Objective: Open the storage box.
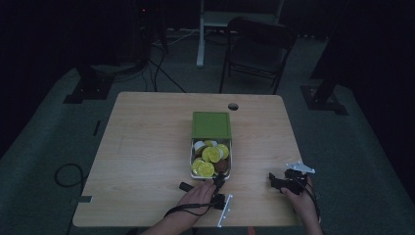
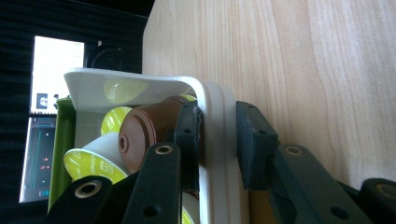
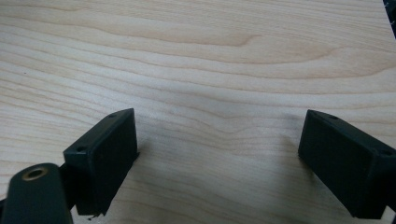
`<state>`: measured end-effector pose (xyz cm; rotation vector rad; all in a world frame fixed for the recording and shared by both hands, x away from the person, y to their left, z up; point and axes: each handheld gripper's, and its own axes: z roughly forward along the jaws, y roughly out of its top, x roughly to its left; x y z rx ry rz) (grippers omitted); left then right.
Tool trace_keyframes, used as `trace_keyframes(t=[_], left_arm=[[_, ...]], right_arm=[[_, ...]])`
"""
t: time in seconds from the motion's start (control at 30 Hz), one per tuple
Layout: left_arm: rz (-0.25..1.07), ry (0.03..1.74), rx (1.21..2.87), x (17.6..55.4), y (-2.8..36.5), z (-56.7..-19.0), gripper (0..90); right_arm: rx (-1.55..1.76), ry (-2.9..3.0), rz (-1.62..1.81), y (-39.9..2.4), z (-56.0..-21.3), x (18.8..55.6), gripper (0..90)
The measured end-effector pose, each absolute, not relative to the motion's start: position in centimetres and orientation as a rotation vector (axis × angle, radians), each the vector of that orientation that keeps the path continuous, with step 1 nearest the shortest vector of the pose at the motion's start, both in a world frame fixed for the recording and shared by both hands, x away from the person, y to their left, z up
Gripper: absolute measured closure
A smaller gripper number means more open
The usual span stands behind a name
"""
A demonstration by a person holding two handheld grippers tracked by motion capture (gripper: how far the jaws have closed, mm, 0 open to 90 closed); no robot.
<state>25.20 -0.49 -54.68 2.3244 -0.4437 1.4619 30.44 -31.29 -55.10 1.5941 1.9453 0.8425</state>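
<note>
Here's the left gripper at the near end of the white box, and it has a bite on it: in the left gripper view one jaw sits inside the box wall, the other outside, clamped on that wall at the near right corner. Inside jaw is pressed right up against a brown capsule, with yellow-topped capsules packed behind it.

From the high view, the box sits near the middle of the table, a little toward the person, its long side running away from them. The green lid lies over the far half, leaving the near half open and full of capsules, mostly yellow, one brown at the near right. The light is dim up there, so whether the lid rests on the box or just behind it I can't quite call.

Over to the right gripper: it's low on the table's near right, well apart from the box. Its jaws stand wide, bare wood between them, nothing held. The person's right hand wraps its body, the left hand sits just behind the other one.
</note>
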Motion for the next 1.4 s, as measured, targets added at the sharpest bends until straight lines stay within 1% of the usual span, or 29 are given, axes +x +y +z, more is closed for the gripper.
trace_keyframes(t=[0.2, 0.6, 0.63, 0.7, 0.77, 0.9, 1.1, 1.13, 1.27, 1.33, 1.37, 1.4], left_arm=[[1.464, -0.441, 2.322, 25.0, -0.4, -54.7, 72.5], [1.396, -0.385, 2.323, 24.8, -0.5, -54.4, 72.4], [1.39, -0.378, 2.319, 24.8, -0.6, -54.4, 72.2], [1.371, -0.371, 2.314, 24.7, -0.5, -54.3, 69.0], [1.344, -0.358, 2.335, 24.7, -0.5, -54.3, 62.3], [1.281, -0.336, 2.333, 24.6, -0.3, -54.0, 58.4], [1.172, -0.27, 2.338, 24.3, 0.1, -53.0, 57.1], [1.137, -0.247, 2.338, 24.2, 0.2, -52.8, 57.1], [1.08, -0.21, 2.334, 23.9, 0.6, -52.3, 56.8], [1.08, -0.21, 2.334, 23.9, 0.6, -52.3, 56.8], [1.027, -0.178, 2.334, 23.9, 1.1, -52.0, 56.9], [1.016, -0.167, 2.335, 23.9, 1.3, -51.9, 56.9]], right_arm=[[1.594, 1.945, 0.842, -31.3, -55.1, 30.4, 11.2], [1.594, 1.945, 0.842, -31.3, -55.1, 30.4, 11.2], [1.595, 1.945, 0.842, -31.3, -55.1, 30.4, 11.2], [1.594, 1.945, 0.842, -31.3, -55.1, 30.4, 11.2], [1.594, 1.945, 0.842, -31.3, -55.1, 30.4, 11.2], [1.594, 1.945, 0.842, -31.3, -55.1, 30.4, 11.2], [1.594, 1.945, 0.842, -31.3, -55.1, 30.4, 11.2], [1.594, 1.945, 0.842, -31.3, -55.1, 30.4, 11.2], [1.594, 1.945, 0.842, -31.3, -55.1, 30.4, 11.2], [1.594, 1.945, 0.842, -31.3, -55.1, 30.4, 11.2], [1.594, 1.945, 0.842, -31.3, -55.1, 30.4, 11.3], [1.594, 1.945, 0.842, -31.3, -55.1, 30.4, 11.2]])
